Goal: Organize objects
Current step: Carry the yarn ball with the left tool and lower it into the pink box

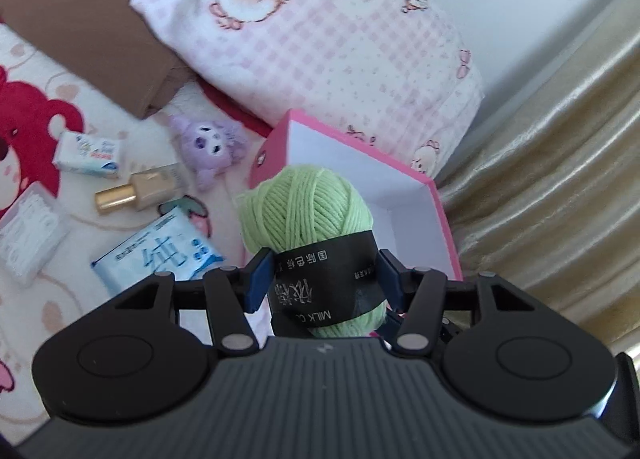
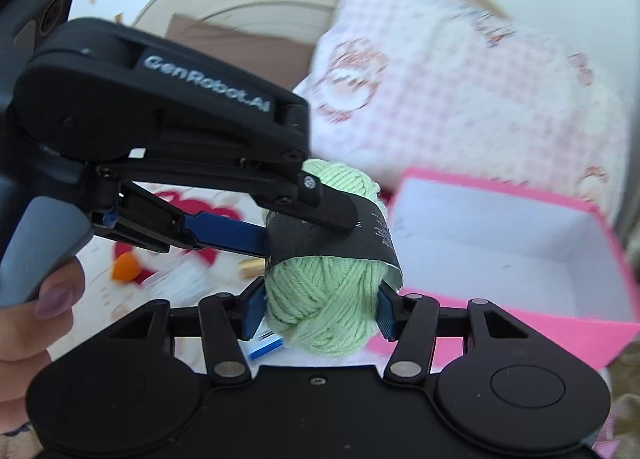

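Bed [image 1: 48, 291] strewn with toiletries behind | pink box [image 1: 444, 227] open, just beyond and right of your tools | green yarn ball [image 2: 332, 307] held aloft, long axis toward box | left tool [image 1: 324, 279] and right tool [image 2: 320, 311] each pinched it.

You can read "MILK C…" upside down, with Chinese characters, on the black paper band [image 1: 320, 283] around the green yarn ball [image 1: 308, 203]. The black left gripper's [image 2: 308, 227] arm reads "GenRobot.AI".
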Demonstrator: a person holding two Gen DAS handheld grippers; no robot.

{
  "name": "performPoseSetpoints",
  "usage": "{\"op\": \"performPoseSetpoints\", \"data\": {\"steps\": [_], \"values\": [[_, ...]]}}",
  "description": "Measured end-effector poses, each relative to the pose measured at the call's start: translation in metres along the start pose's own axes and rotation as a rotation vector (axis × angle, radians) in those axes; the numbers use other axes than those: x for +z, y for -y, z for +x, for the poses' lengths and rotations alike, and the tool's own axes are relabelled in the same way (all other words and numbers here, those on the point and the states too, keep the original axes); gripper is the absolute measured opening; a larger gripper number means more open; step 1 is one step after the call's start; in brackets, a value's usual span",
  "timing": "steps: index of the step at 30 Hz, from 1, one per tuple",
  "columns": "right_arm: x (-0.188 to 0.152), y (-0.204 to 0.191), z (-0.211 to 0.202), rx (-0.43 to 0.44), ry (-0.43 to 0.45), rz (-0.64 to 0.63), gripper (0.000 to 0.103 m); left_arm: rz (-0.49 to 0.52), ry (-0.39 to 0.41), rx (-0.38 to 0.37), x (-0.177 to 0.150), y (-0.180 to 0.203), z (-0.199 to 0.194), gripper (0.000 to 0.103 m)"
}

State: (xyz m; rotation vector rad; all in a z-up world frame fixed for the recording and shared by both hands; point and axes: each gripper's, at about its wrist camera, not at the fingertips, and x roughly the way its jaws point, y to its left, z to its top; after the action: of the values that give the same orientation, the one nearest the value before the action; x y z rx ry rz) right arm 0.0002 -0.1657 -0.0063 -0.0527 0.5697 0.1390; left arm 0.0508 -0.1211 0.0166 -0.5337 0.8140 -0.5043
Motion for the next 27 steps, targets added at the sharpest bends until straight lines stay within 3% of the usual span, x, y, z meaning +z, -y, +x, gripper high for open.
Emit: {"op": "performPoseSetpoints", "data": {"steps": [6, 10, 16, 19, 27], "values": [[0.012, 0.048, -0.013, -0.153, 0.097, 0.055, 0.060, 0.101, -0.019, -0.124, 0.013, 0.054, 0.039, 0.055], [-0.002, 0.087, -0.006, -0.168, 0.100, 0.193, 0.060, 0.126, -0.093, -0.130, 0.008, 0.072, 0.084, 0.054], [0.004, 0.136, 0.018, -0.235, 0.019, 0.284, 0.059, 0.140, -0.193, -0.177, 0.012, 0.087, 0.154, 0.055], [0.009, 0.149, 0.028, -0.273, -0.035, 0.265, 0.058, 0.080, -0.263, -0.175, 0.019, 0.084, 0.191, 0.056], [0.008, 0.158, 0.067, -0.405, -0.173, 0.192, 0.056, 0.022, -0.364, -0.174, 0.023, 0.073, 0.245, 0.056]]}}
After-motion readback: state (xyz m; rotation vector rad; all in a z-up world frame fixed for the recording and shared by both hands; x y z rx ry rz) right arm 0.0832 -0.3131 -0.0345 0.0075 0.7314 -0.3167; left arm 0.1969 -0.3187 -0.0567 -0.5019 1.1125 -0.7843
